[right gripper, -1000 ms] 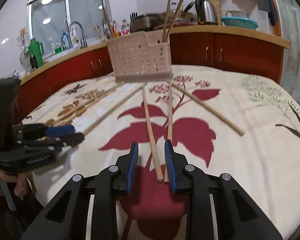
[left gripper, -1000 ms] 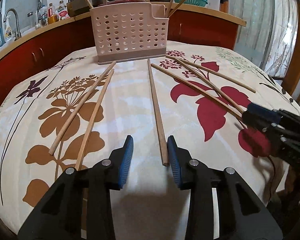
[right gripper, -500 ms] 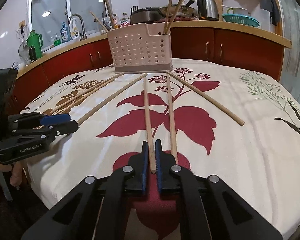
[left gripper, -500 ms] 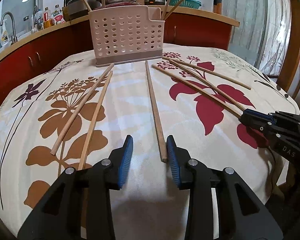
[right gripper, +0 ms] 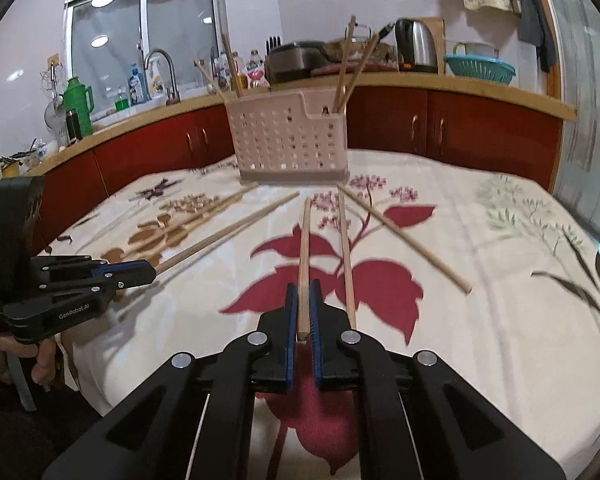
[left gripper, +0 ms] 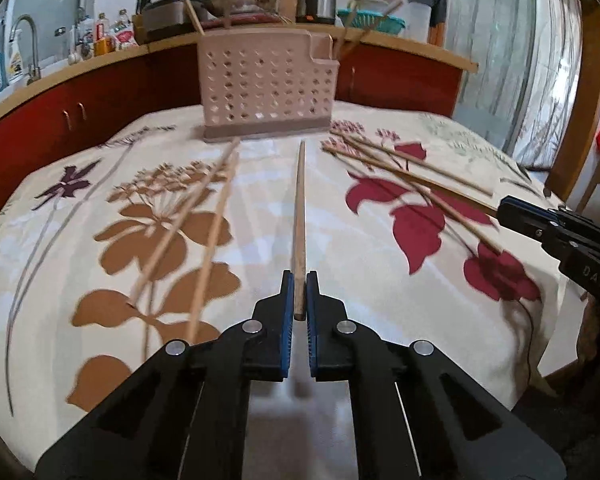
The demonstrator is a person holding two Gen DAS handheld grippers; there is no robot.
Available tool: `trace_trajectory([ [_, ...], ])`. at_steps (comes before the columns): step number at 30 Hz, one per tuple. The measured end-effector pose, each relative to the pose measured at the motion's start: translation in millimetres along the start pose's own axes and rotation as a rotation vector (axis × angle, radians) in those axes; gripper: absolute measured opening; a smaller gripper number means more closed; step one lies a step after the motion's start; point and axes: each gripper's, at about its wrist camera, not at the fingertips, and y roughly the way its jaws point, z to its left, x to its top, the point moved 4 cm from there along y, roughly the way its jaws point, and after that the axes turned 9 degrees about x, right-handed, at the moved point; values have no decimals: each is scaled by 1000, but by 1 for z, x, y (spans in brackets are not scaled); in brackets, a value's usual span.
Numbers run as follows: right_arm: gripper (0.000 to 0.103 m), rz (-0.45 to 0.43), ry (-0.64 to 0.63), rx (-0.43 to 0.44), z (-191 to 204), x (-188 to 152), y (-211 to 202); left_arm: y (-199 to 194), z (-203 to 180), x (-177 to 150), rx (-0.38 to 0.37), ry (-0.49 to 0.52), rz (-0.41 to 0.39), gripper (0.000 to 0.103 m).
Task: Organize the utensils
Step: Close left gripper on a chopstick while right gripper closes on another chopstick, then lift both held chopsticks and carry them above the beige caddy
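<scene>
Your right gripper (right gripper: 303, 312) pinches one long wooden chopstick (right gripper: 305, 248).
It points toward the pink perforated plastic utensil basket (right gripper: 288, 142); your left gripper (right gripper: 140, 274) holds another stick left of it.

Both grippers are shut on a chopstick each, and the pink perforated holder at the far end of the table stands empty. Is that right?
Not quite: the holder is not empty. The right wrist view shows chopsticks standing in it. Left gripper and right gripper are each shut on a chopstick.

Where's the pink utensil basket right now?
The basket stands at the table's far edge in both views, before the red cabinets, beyond the chopsticks lying on the cloth.
</scene>
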Motion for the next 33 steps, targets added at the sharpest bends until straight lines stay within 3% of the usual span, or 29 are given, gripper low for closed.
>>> trace_trajectory([
  [22,7,-212,-35,25,16,79,-55,-102,30,84,25,-72,-300,7],
  [33,7,-247,-71,45,15,114,-43,-103,32,121,19,-45,-342,7],
])
